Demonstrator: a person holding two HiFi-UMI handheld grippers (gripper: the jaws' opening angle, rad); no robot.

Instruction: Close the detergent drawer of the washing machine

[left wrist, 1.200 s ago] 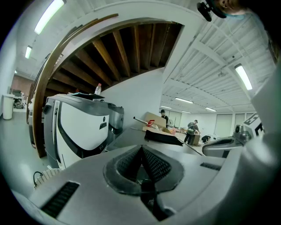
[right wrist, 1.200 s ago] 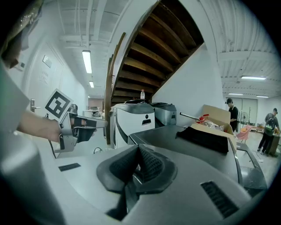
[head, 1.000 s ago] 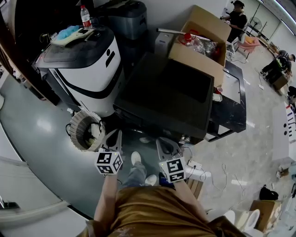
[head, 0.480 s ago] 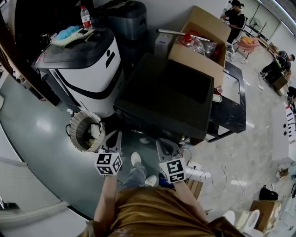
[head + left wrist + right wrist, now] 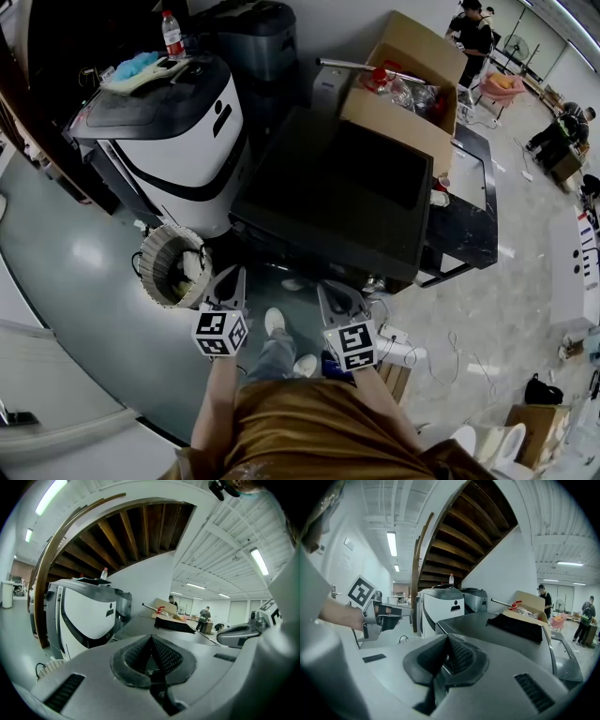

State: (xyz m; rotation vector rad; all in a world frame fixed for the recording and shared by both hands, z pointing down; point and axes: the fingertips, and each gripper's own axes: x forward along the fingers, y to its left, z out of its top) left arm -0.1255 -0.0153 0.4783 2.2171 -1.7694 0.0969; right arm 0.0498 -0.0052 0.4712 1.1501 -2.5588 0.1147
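The left hand-held gripper (image 5: 229,277) and the right hand-held gripper (image 5: 330,292), both pressed together and empty, hang just before the dark washing machine (image 5: 328,187); its detergent drawer, which I cannot make out, is probably light sliding plastic, best pushed on its front face.

Left gripper (image 5: 229,272): jaws are pressing flat together with nothing between them. It's pointing forward and tipping slightly down.
Right gripper (image 5: 330,289): same deal, pads are meeting tip to tip, empty, aiming forward and a touch down.
Spacing: both are hanging side by side at about the same height, with a gap between them.
Left forearm (image 5: 214,403): bare, reaching out from the body.
Right forearm (image 5: 377,394): doing likewise.
Left hand (image 5: 347,617): looks like it's wrapping round the handle, though it's partly hidden.
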